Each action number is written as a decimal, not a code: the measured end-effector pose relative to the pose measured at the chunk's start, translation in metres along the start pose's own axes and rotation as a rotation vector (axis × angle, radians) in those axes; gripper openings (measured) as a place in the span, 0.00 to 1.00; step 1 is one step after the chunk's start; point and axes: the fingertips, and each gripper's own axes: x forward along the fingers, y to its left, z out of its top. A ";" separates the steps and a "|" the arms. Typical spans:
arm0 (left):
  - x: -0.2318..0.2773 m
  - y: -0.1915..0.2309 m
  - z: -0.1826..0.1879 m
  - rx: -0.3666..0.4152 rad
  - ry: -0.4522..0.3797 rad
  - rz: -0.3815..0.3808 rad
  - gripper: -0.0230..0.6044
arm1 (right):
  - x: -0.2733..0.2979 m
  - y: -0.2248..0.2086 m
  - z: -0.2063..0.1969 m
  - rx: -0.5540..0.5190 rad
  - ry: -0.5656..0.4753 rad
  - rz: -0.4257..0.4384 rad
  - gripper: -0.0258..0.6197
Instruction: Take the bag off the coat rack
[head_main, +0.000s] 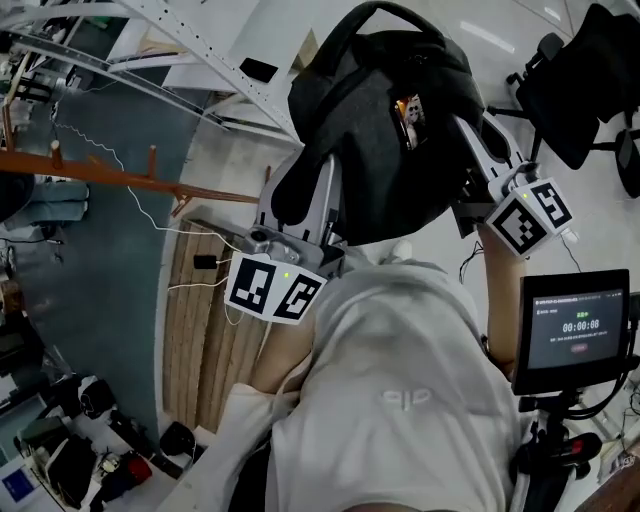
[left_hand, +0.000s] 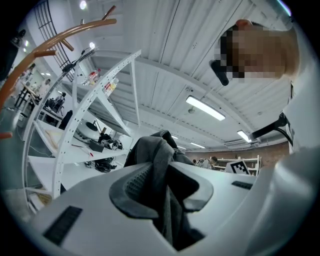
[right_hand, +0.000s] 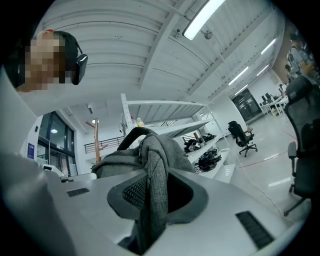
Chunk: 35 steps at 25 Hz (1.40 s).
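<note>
A dark grey backpack (head_main: 385, 130) hangs in the air in front of me, held up between both grippers and apart from the rack. My left gripper (head_main: 318, 180) is at its lower left side, my right gripper (head_main: 470, 135) at its right side. In the left gripper view the jaws (left_hand: 165, 187) are shut on a grey strap (left_hand: 159, 160) of the bag. The right gripper (right_hand: 155, 195) is likewise shut on a grey strap (right_hand: 156, 165), with the bag's body (right_hand: 120, 157) behind. The brown wooden coat rack (head_main: 100, 170) with its pegs stands off to the left.
White perforated shelving (head_main: 200, 50) stands beyond the rack. Black office chairs (head_main: 580, 80) are at the far right. A small screen (head_main: 572, 330) on a stand is at my right side. A wooden slatted panel (head_main: 200, 330) and white cables lie on the floor at left.
</note>
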 end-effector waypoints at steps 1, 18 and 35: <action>0.004 -0.003 -0.004 -0.004 0.006 -0.009 0.18 | -0.005 -0.005 -0.001 0.002 -0.001 -0.012 0.16; 0.056 -0.022 -0.014 -0.006 0.072 -0.210 0.18 | -0.042 -0.040 0.012 0.014 -0.106 -0.188 0.16; 0.059 -0.031 -0.015 -0.020 0.089 -0.241 0.18 | -0.052 -0.041 0.014 0.011 -0.108 -0.217 0.15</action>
